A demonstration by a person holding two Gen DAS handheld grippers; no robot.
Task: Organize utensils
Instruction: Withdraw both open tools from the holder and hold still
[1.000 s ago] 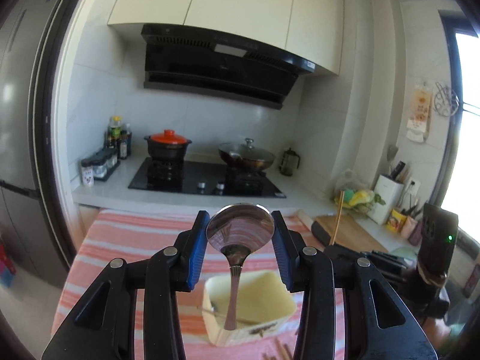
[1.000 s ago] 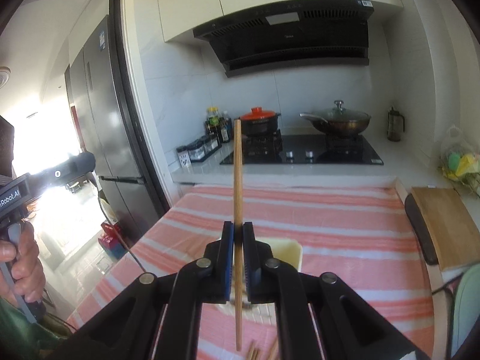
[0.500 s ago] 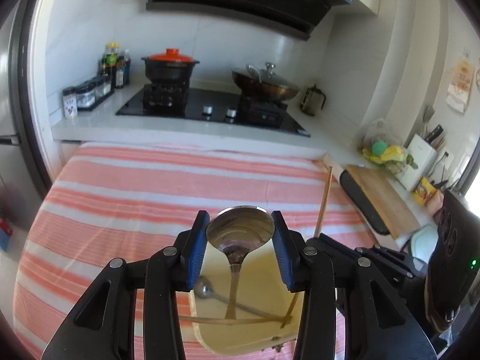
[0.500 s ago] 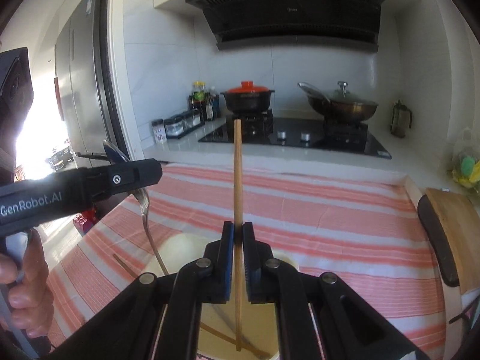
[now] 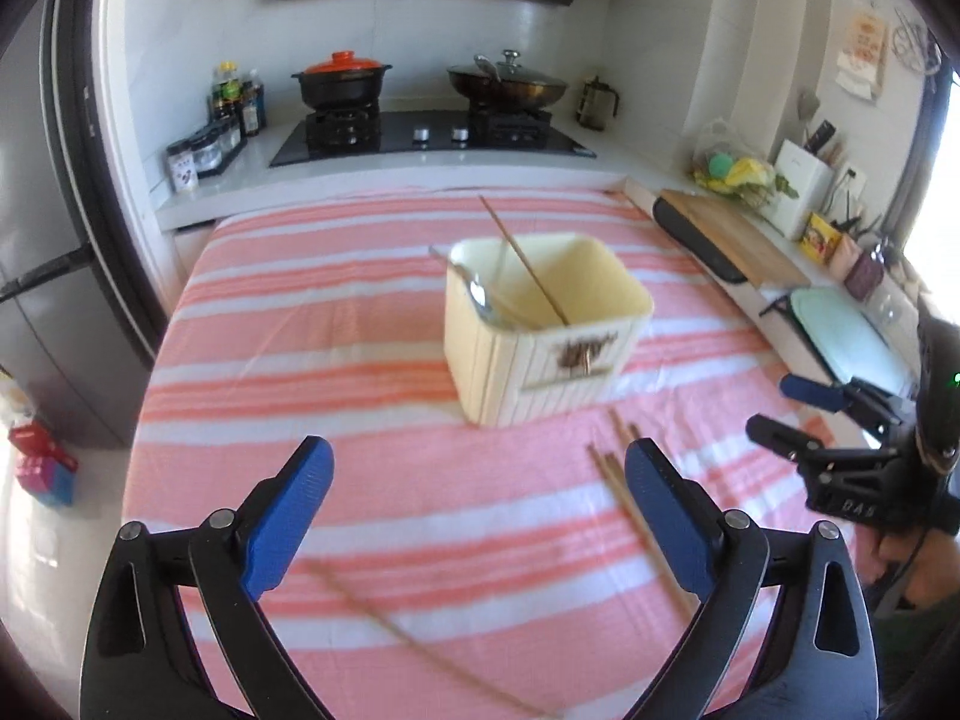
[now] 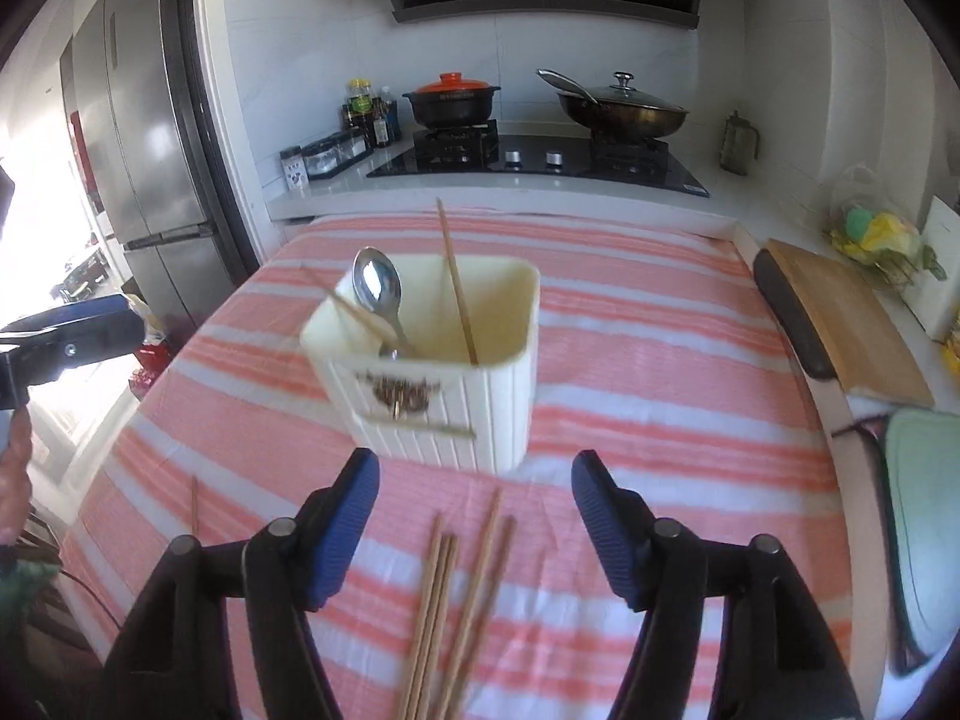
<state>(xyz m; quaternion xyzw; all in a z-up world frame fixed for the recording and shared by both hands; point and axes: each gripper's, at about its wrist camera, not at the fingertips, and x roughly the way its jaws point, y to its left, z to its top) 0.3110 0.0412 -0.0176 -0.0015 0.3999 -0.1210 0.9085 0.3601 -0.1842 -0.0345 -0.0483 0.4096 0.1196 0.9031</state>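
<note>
A cream utensil holder (image 5: 510, 372) (image 6: 498, 396) stands on the pink striped cloth. A metal spoon (image 5: 480, 294) (image 6: 378, 288) and a wooden chopstick (image 5: 522, 258) (image 6: 456, 282) lean inside it. My left gripper (image 5: 480, 480) hangs in front of the holder, its jaws opening wide with nothing between them. My right gripper (image 6: 474, 504) (image 5: 786, 411) is also opening and holds nothing; it hovers over several loose chopsticks (image 6: 456, 600) (image 5: 636, 516) on the cloth. A single chopstick (image 5: 420, 648) (image 6: 194, 504) lies apart at the near left.
A counter with a hob, an orange-lidded pot (image 5: 342, 78) and a lidded wok (image 5: 507, 87) runs behind the table. A fridge (image 6: 138, 150) stands at the left. A wooden cutting board (image 6: 840, 324) and a pale green tray (image 5: 852, 336) lie along the right edge.
Both grippers have opened and let go: the spoon and the chopstick now stand in the holder. Both hands have drawn back from the holder, sunk lower and tilted down toward the cloth.
</note>
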